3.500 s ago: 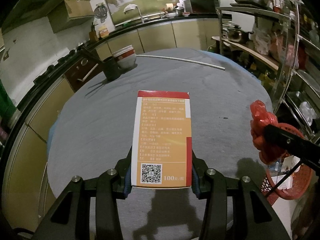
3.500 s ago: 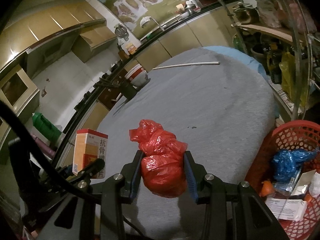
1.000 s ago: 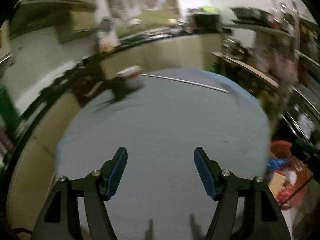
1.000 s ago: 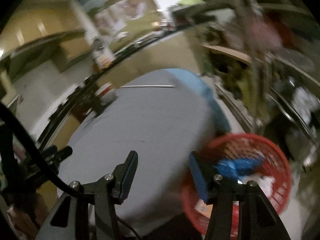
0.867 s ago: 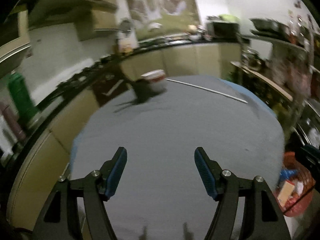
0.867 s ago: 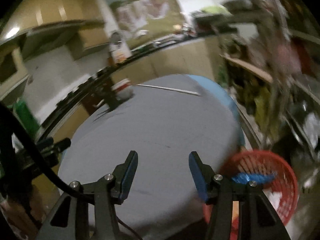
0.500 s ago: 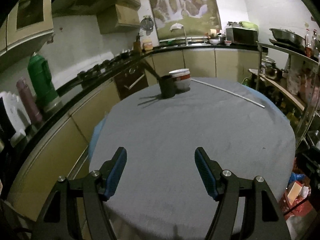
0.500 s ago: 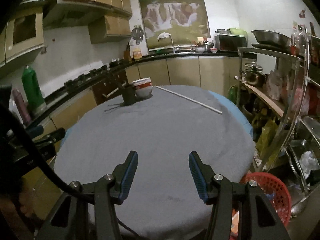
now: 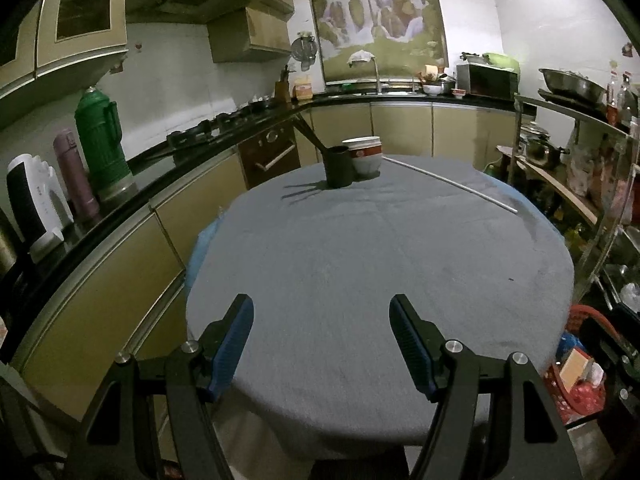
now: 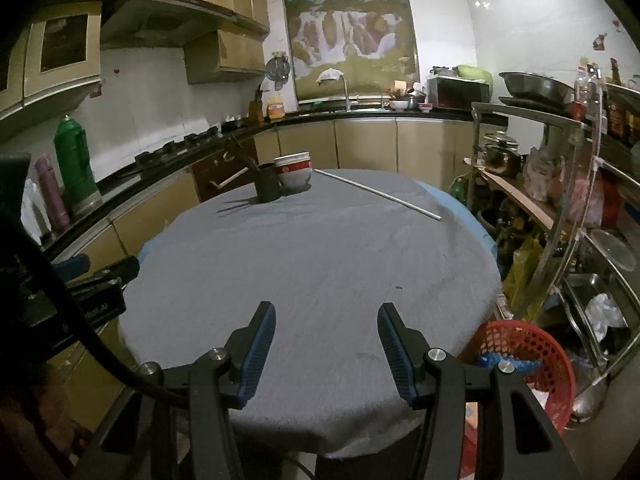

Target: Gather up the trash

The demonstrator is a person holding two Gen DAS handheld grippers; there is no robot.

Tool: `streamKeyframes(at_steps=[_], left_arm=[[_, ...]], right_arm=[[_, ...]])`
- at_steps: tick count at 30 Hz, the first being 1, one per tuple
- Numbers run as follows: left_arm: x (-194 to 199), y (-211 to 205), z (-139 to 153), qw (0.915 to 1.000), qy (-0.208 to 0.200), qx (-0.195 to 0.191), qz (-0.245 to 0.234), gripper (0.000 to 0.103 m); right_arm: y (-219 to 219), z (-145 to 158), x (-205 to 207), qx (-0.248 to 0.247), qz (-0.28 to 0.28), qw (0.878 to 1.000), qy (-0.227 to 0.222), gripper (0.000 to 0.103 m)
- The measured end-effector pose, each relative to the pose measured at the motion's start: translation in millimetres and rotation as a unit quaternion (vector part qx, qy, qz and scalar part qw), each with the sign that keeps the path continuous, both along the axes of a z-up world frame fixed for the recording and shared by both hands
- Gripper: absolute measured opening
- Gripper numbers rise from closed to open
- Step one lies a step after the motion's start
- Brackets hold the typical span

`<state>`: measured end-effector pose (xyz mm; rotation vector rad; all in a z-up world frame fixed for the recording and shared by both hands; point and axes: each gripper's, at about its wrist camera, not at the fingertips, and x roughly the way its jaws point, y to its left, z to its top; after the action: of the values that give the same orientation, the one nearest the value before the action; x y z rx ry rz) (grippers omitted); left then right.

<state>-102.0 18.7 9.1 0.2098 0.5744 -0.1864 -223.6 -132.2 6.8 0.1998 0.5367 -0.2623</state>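
My left gripper (image 9: 321,312) stands open over the near edge of the round grey-clothed table (image 9: 380,248), nothing between its blue pads. My right gripper (image 10: 326,318) is open too, empty, above the same near edge. A red mesh trash basket (image 10: 532,344) stands on the floor at the table's right side, holding a blue bag, a box and other scraps. In the left wrist view the basket (image 9: 576,392) shows at the lower right with an orange box and a red bag inside. The left gripper (image 10: 100,276) shows at the left of the right wrist view.
At the table's far side stand a dark cup with chopsticks (image 9: 338,166), stacked bowls (image 9: 365,158) and a long white rod (image 9: 452,186). Kitchen counters with flasks (image 9: 102,148) run along the left. A metal rack (image 10: 576,208) with pots and bags stands to the right.
Both grippers have drawn back from the basket side toward the table's near edge and rolled level. The view went from blurred to sharp. Both stayed open and empty.
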Motion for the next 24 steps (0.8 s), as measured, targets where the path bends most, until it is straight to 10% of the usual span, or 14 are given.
streamKeyframes(at_steps=[24], left_arm=[[-84.4,-22.1,29.9,0.9992,-0.041,-0.002,-0.004,0.071]], right_arm=[[-16.3,21.4,-91.2,0.014,-0.019,0.998,-0.063,0.057]])
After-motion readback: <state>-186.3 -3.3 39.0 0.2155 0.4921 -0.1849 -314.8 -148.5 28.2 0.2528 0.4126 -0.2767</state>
